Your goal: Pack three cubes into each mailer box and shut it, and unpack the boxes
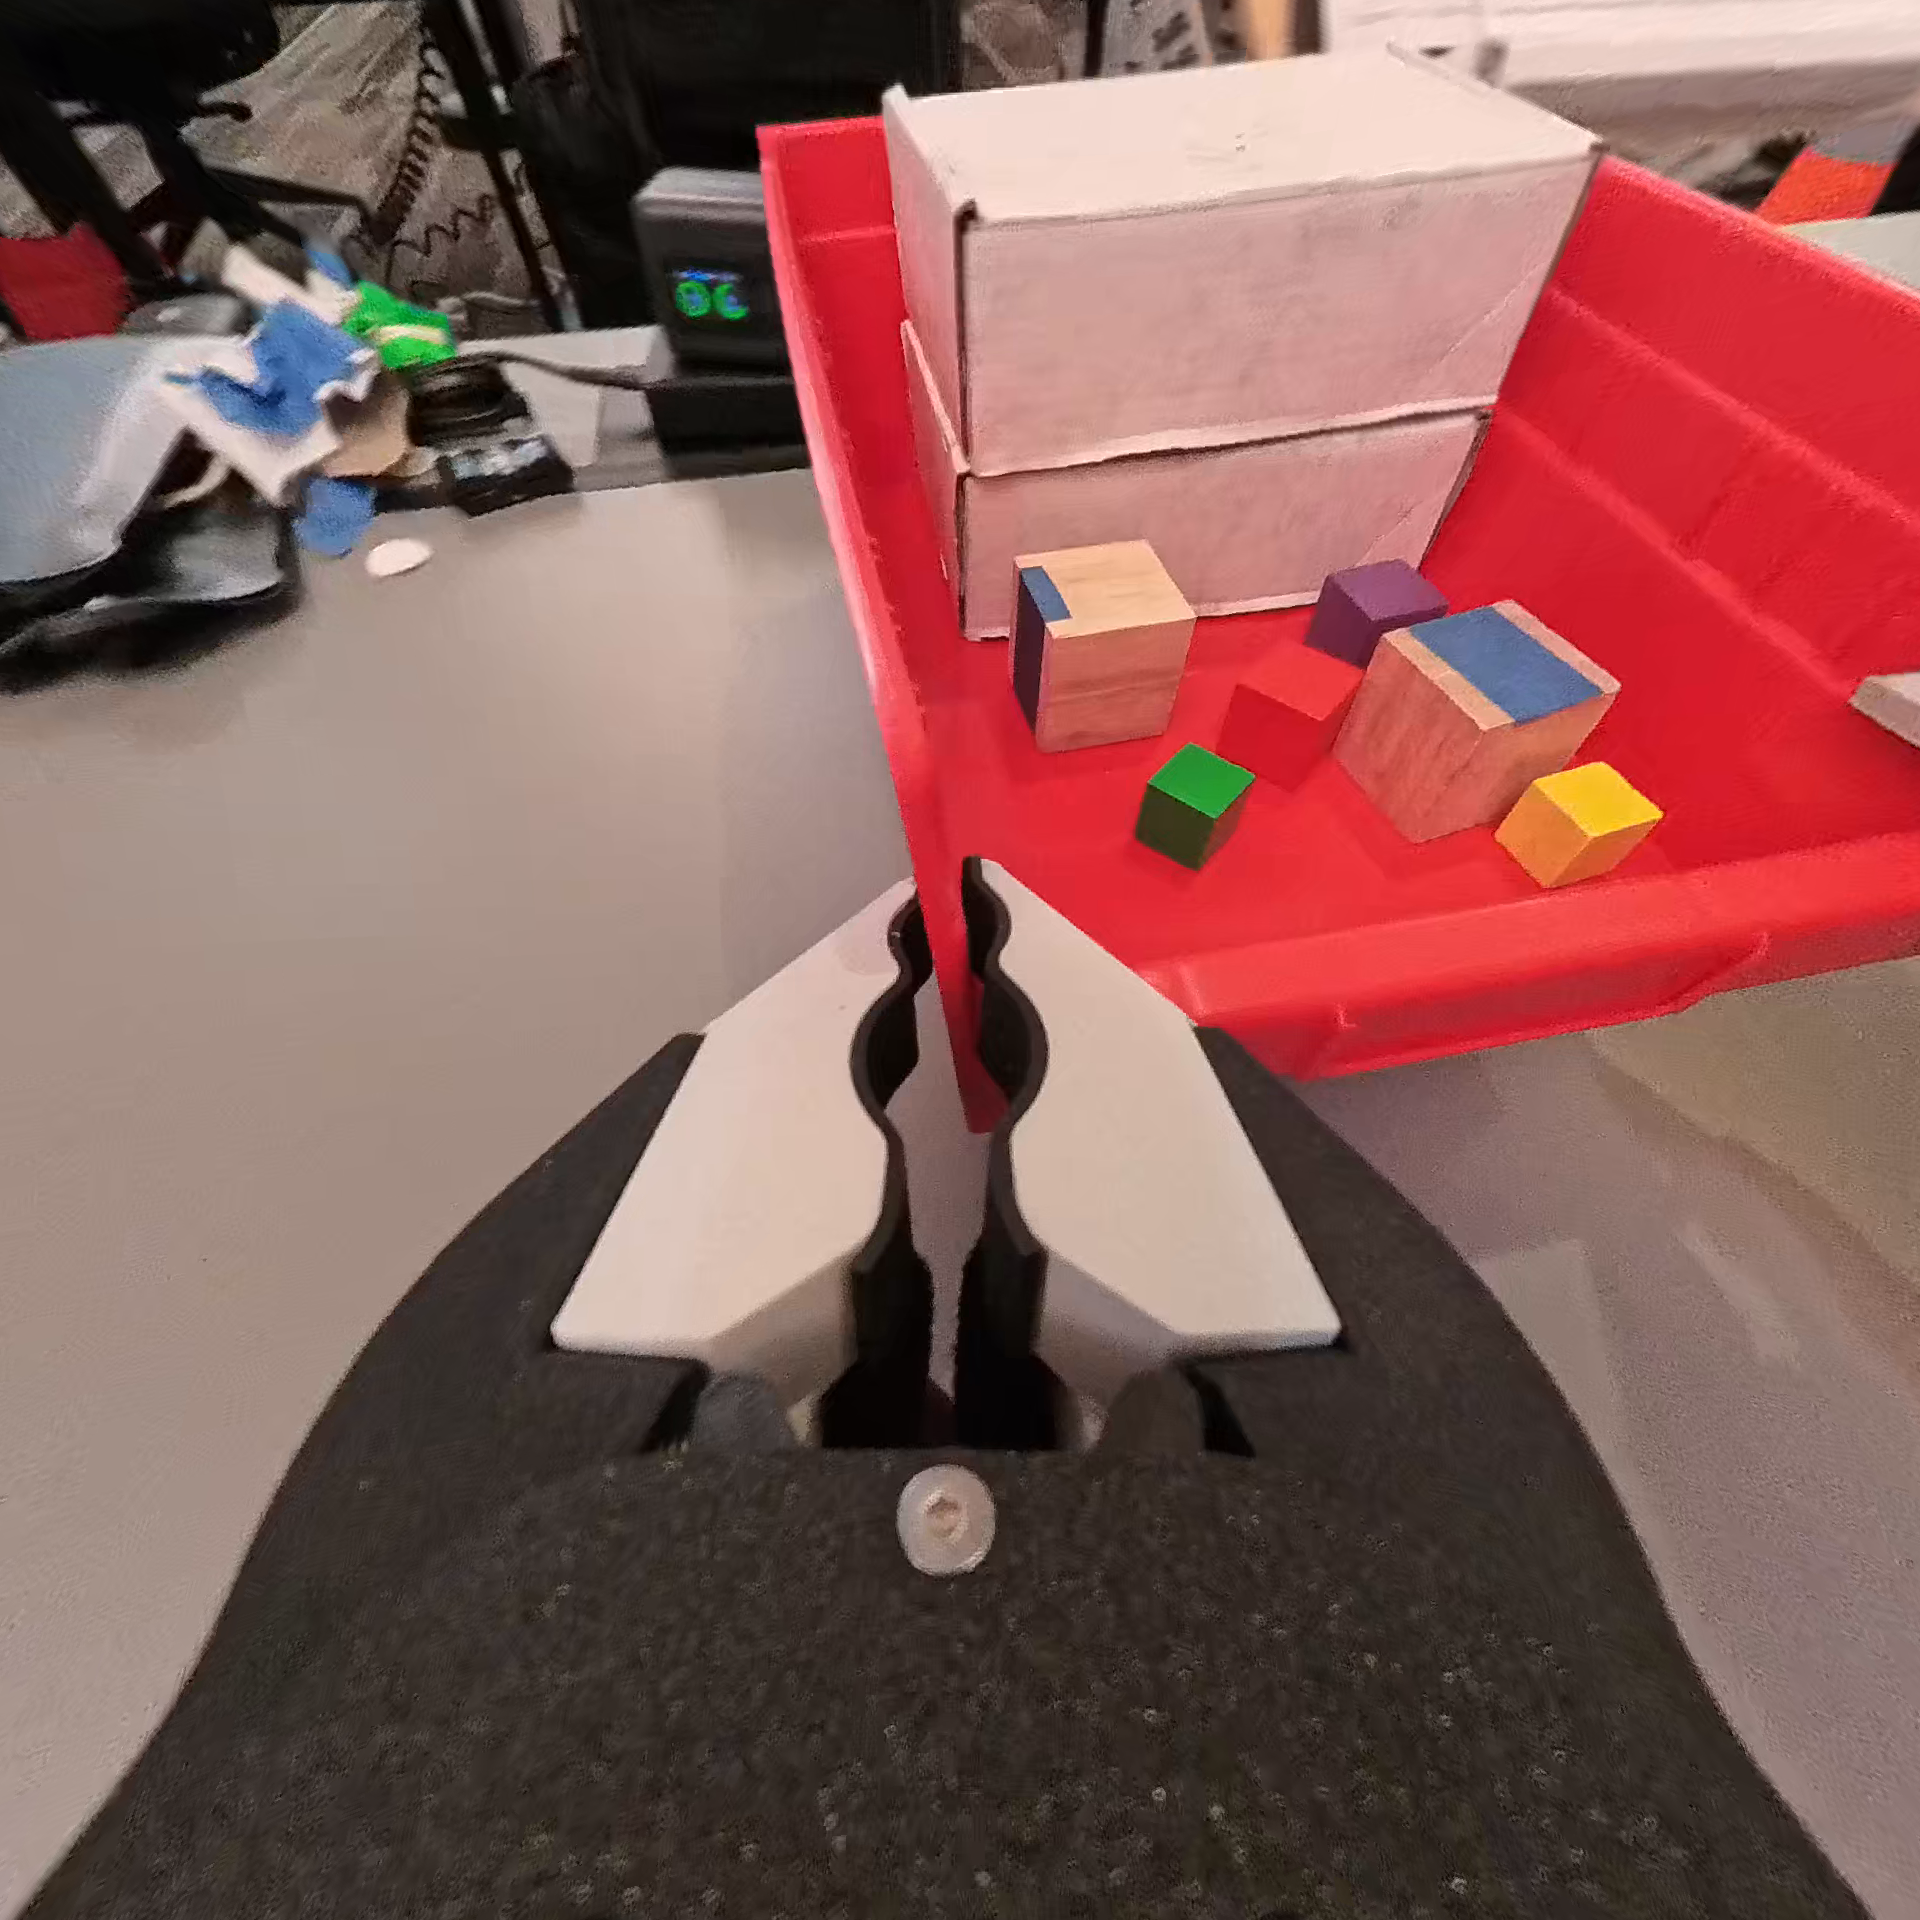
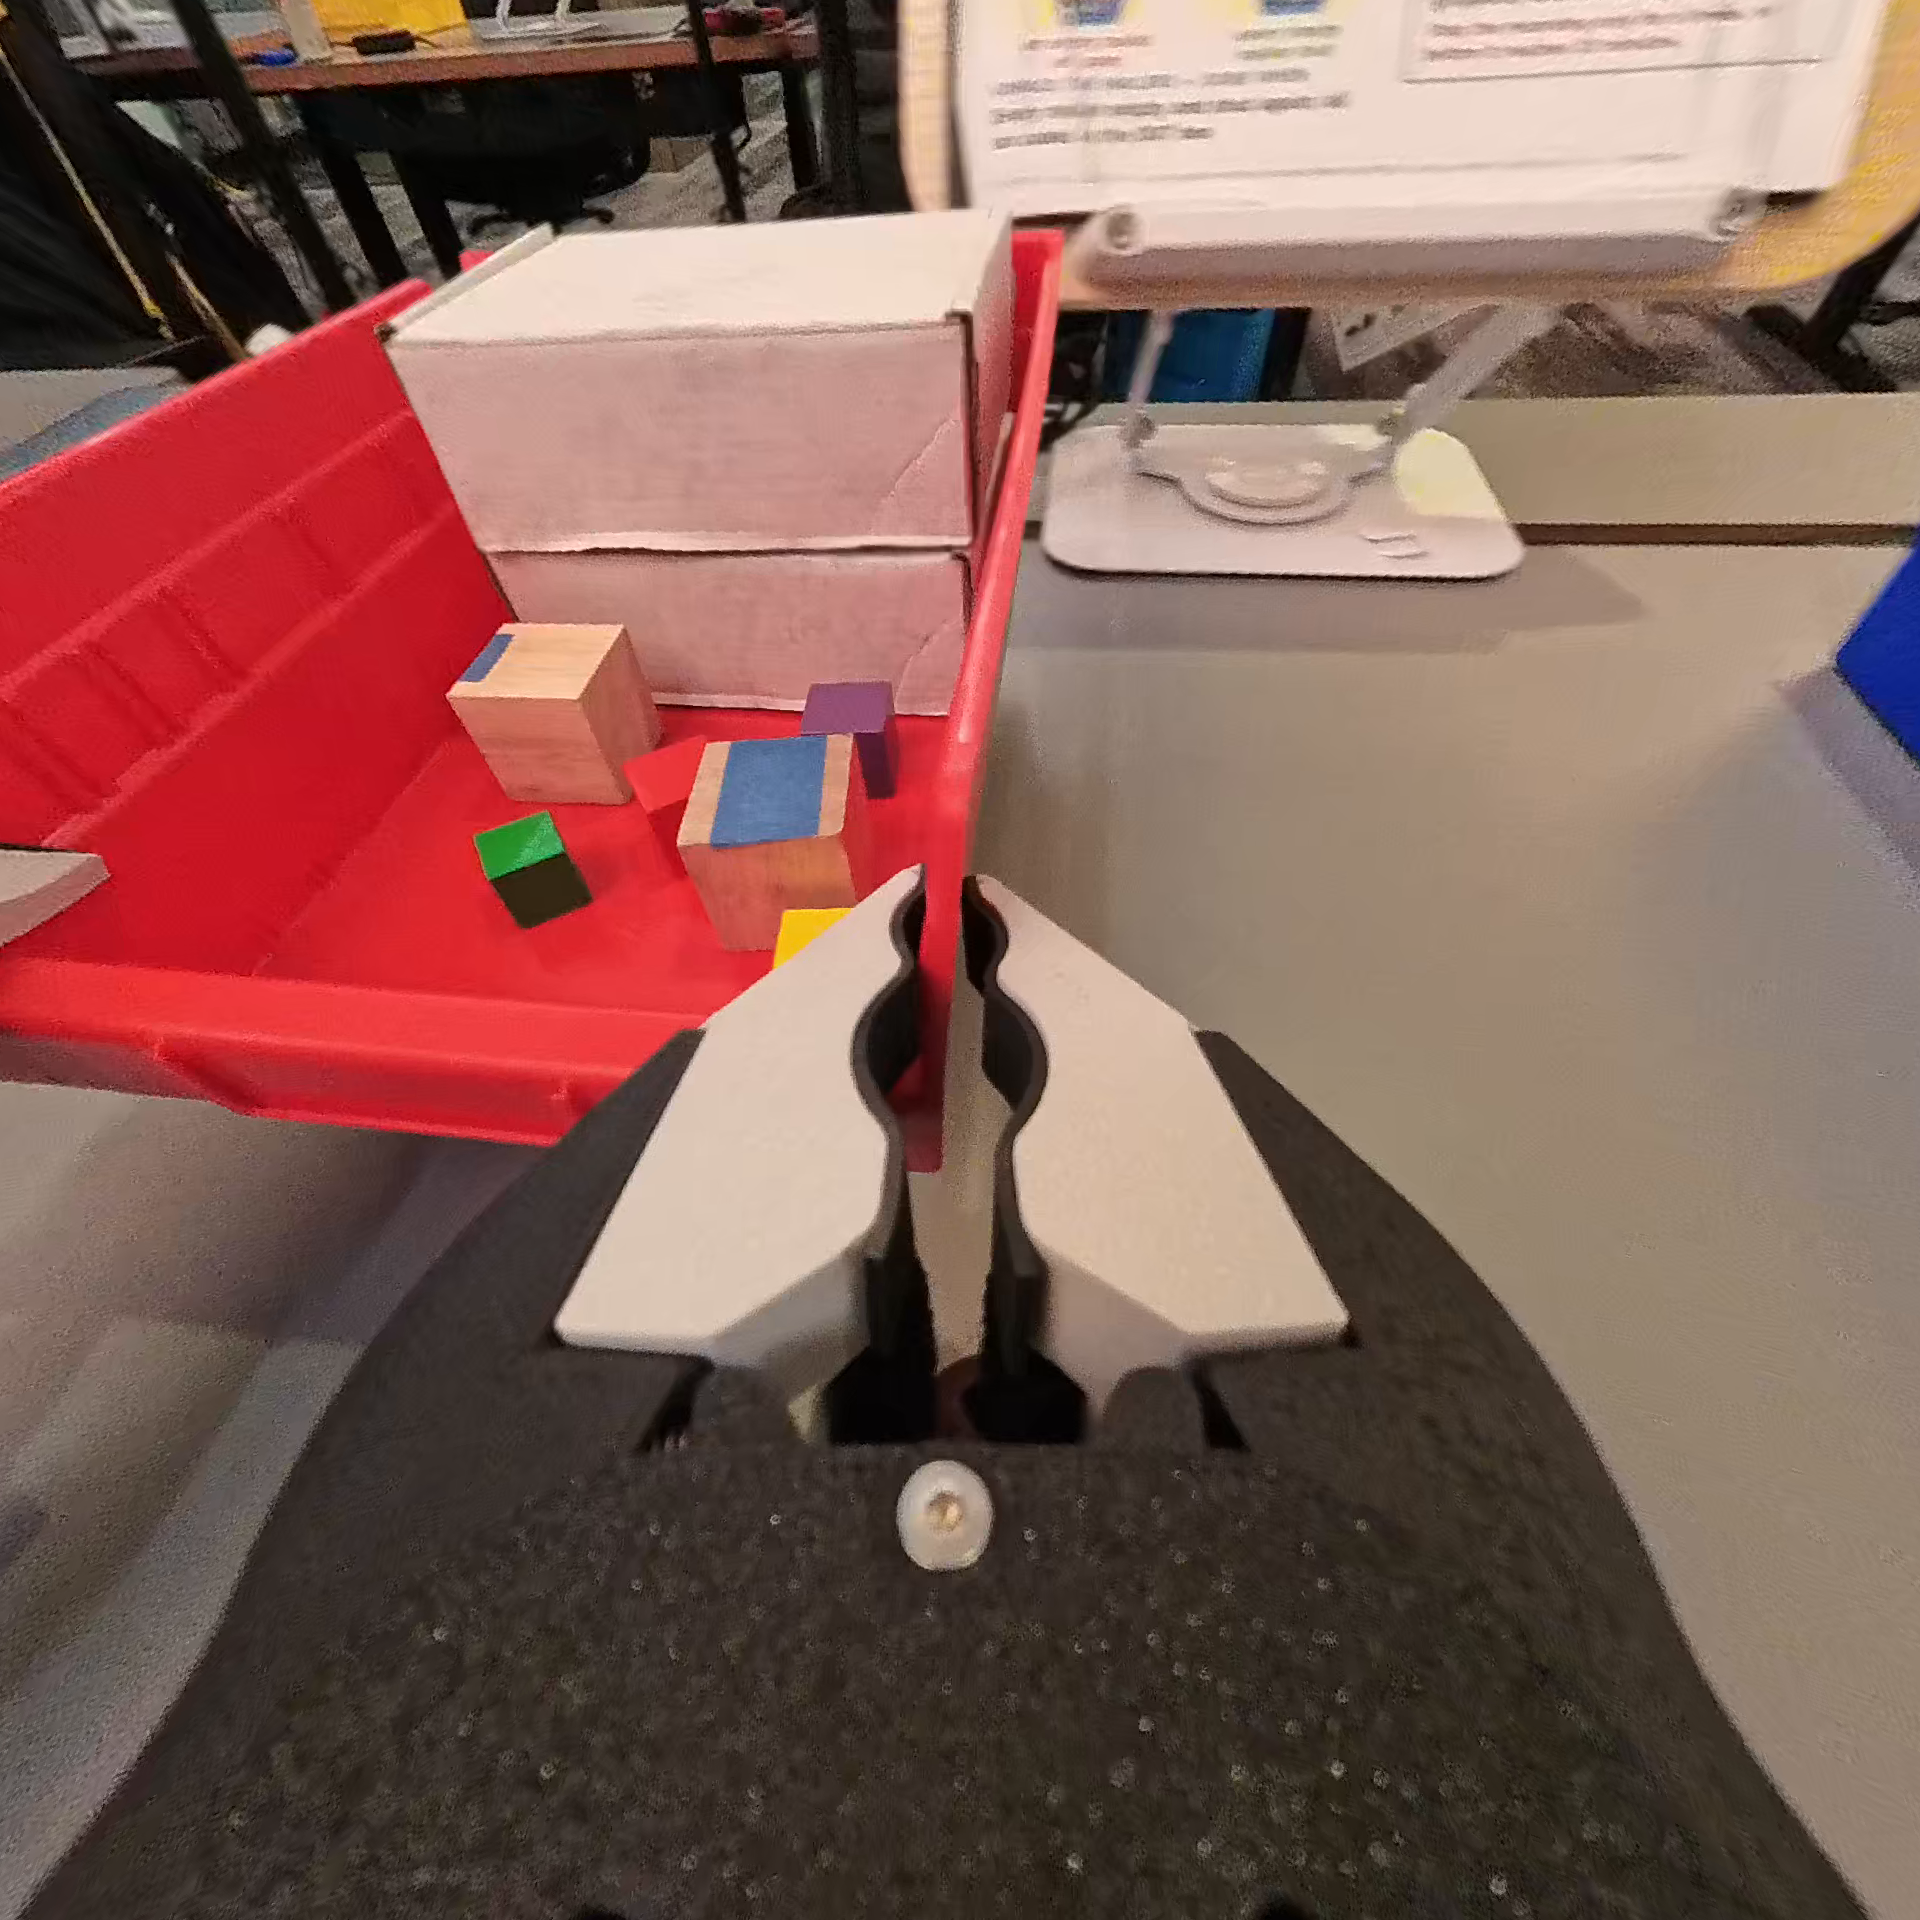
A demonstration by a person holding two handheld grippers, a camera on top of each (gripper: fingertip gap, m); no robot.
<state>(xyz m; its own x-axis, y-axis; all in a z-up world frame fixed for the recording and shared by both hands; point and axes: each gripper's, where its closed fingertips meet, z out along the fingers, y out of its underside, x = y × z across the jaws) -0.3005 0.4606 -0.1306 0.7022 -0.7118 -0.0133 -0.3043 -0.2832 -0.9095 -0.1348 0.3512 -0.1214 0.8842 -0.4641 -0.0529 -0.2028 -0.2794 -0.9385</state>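
A red bin (image 1: pixel 852 520) sits on the grey table and also shows in the right wrist view (image 2: pixel 997 520). Two shut white mailer boxes are stacked at its far end, upper (image 1: pixel 1226 312) on lower (image 1: pixel 1195 520). Loose on the bin floor lie two wooden cubes with blue tape (image 1: pixel 1107 644) (image 1: pixel 1465 717) and small green (image 1: pixel 1195 805), red (image 1: pixel 1288 717), purple (image 1: pixel 1371 608) and yellow (image 1: pixel 1574 826) cubes. My left gripper (image 1: pixel 945 883) is shut on the bin's left wall near the front corner. My right gripper (image 2: pixel 943 883) is shut on the bin's right wall, next to the yellow cube (image 2: pixel 805 930).
Cloths, blue scraps and a small device with a green display (image 1: pixel 712 296) crowd the table's back left. A grey stand base (image 2: pixel 1278 509) holding a board stands behind the bin on the right. A blue object (image 2: pixel 1886 655) is at the right edge. About 20 cm separates my left fingertips from my right. Measured from the fingertips, the blue object (image 2: pixel 1886 655) is 40 cm or so from the right gripper and 55 cm from the left.
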